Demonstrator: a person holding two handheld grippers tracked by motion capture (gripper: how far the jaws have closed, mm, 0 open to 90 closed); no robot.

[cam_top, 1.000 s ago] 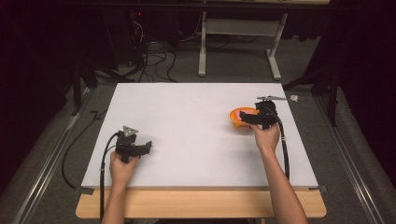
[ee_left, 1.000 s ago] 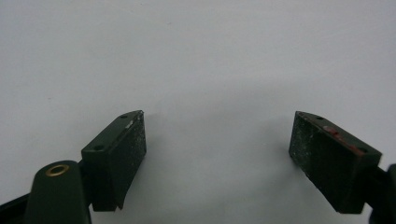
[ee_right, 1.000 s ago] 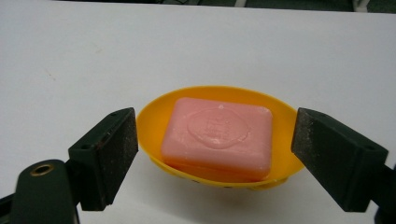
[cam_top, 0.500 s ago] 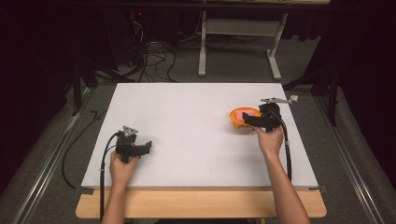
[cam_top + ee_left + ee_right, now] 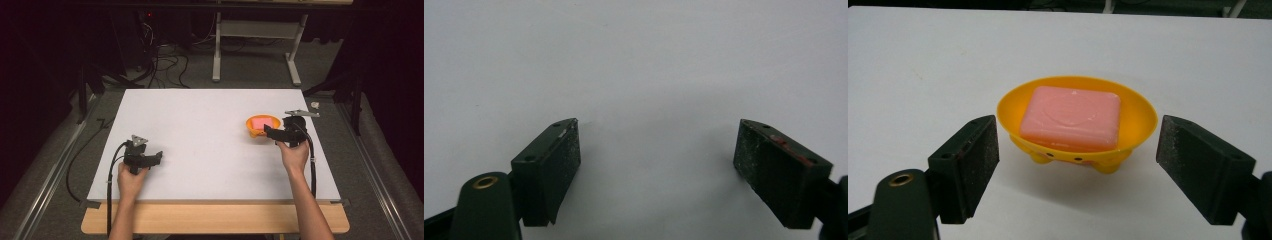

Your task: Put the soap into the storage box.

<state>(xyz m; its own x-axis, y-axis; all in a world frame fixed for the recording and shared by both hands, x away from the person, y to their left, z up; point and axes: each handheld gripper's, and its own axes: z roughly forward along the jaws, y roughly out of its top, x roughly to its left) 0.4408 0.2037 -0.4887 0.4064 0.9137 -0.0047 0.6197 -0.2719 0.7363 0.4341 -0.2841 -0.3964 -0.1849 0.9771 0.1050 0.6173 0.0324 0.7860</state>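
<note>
1 soap dish (image 5: 1076, 131) sits just ahead of right gripper (image 5: 1077, 172).

A lab or recording studio is suggested, not a home. A plain white tabletop (image 5: 200, 135) is laid on a wooden bench board (image 5: 215, 218) and is lit brightly, while the surroundings are kept dark. Loose black cables (image 5: 165, 62) are seen trailing on the grey carpeted floor (image 5: 50, 165) at the far left. A white metal table frame (image 5: 255, 45) is placed at the far side. Metal rails (image 5: 45, 187) are run along the floor at the left and right of the table.
</note>
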